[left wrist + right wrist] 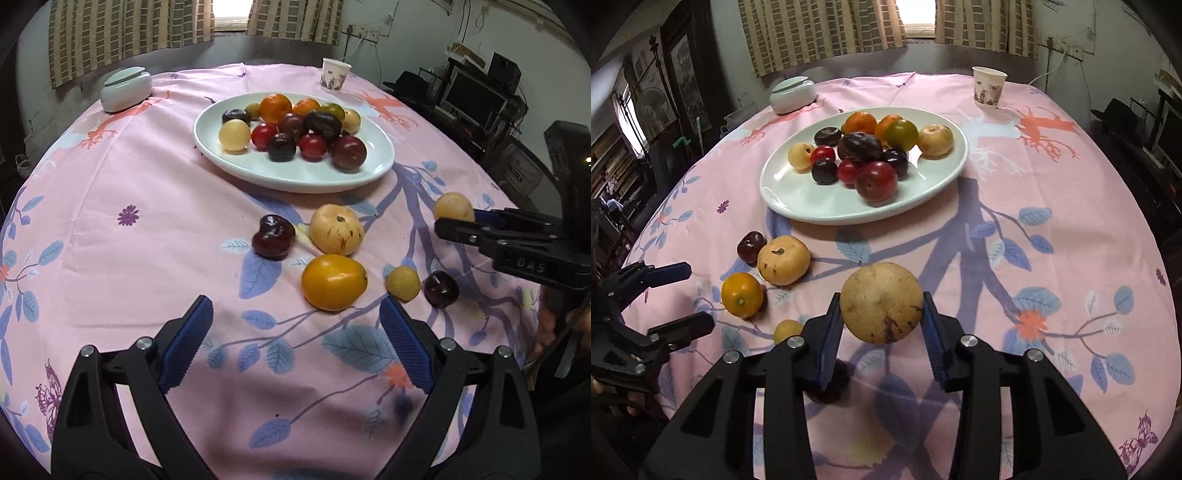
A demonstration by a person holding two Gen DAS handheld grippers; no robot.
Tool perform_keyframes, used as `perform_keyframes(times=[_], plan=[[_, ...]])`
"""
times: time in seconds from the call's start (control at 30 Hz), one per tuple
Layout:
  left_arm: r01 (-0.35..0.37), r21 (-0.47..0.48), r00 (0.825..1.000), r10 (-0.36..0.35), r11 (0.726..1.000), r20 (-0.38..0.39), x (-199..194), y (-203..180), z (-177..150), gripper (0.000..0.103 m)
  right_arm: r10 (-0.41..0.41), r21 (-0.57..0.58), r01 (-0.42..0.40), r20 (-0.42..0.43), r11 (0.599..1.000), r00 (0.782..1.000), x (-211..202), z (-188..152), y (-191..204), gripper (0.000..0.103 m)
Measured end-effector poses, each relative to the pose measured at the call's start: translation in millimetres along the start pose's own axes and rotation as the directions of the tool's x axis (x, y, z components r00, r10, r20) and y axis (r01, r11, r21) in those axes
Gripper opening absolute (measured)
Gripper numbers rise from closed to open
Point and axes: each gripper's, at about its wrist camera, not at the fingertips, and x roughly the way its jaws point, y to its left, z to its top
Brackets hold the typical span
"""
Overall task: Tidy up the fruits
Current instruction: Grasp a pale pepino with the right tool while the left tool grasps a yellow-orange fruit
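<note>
My right gripper (pixel 881 299) is shut on a round tan fruit (pixel 881 302), its blue pads pressing both sides; the left wrist view shows that fruit (pixel 453 206) in the right gripper (pixel 456 218) at the right. My left gripper (pixel 294 302) is open over the pink cloth with nothing between its fingers, just short of an orange-yellow fruit (pixel 334 282). Beyond it lie a pale yellow fruit (pixel 337 229), a dark plum (pixel 273 236), a small yellow fruit (pixel 403 283) and a small dark plum (pixel 441 289). The white plate (pixel 295 177) behind holds several plums and oranges.
A paper cup (pixel 335 74) stands at the far right of the round table and a pale green lidded bowl (pixel 125 88) at the far left. The left gripper (pixel 698 297) shows at the left edge of the right wrist view. Dark shelves and a monitor (pixel 476 96) stand off right.
</note>
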Motion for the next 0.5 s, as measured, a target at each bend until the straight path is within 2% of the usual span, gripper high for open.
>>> perform_keyframes(times=[0.13, 0.2, 0.27, 0.33, 0.37, 0.5], plan=[[-0.018, 0.015, 0.999, 0.019, 1.0, -0.04, 22.7, -12.4, 2.8, 0.09, 0.002, 0.035, -0.003, 0.014, 0.999, 1.0, -14.2, -12.1, -17.0, 0.042], [-0.02, 0.023, 0.998, 0.021, 1.0, -0.063, 33.1, -16.9, 4.6, 0.075, 0.007, 0.048, -0.009, 0.027, 0.999, 1.0, -17.7, -13.9, -23.5, 0.042], [-0.05, 0.051, 0.997, 0.053, 0.997, -0.059, 37.2, -23.1, 7.1, 0.071, 0.016, 0.064, -0.019, 0.036, 0.998, 0.999, -19.2, -16.2, -28.5, 0.042], [-0.052, 0.062, 0.997, 0.056, 0.997, -0.055, 38.1, -25.6, 9.6, 0.055, 0.028, 0.077, -0.031, 0.04, 0.997, 0.999, -20.6, -19.7, -30.9, 0.042], [-0.039, 0.062, 0.998, 0.042, 0.997, -0.055, 37.1, -25.9, 10.5, 0.043, 0.034, 0.081, -0.037, 0.04, 0.996, 0.999, -20.6, -20.9, -31.3, 0.042], [0.003, 0.074, 0.999, 0.0, 0.997, -0.04, 28.6, -30.7, 11.3, 0.042, 0.053, 0.082, -0.056, 0.038, 0.995, 0.998, -21.7, -22.5, -28.0, 0.042]])
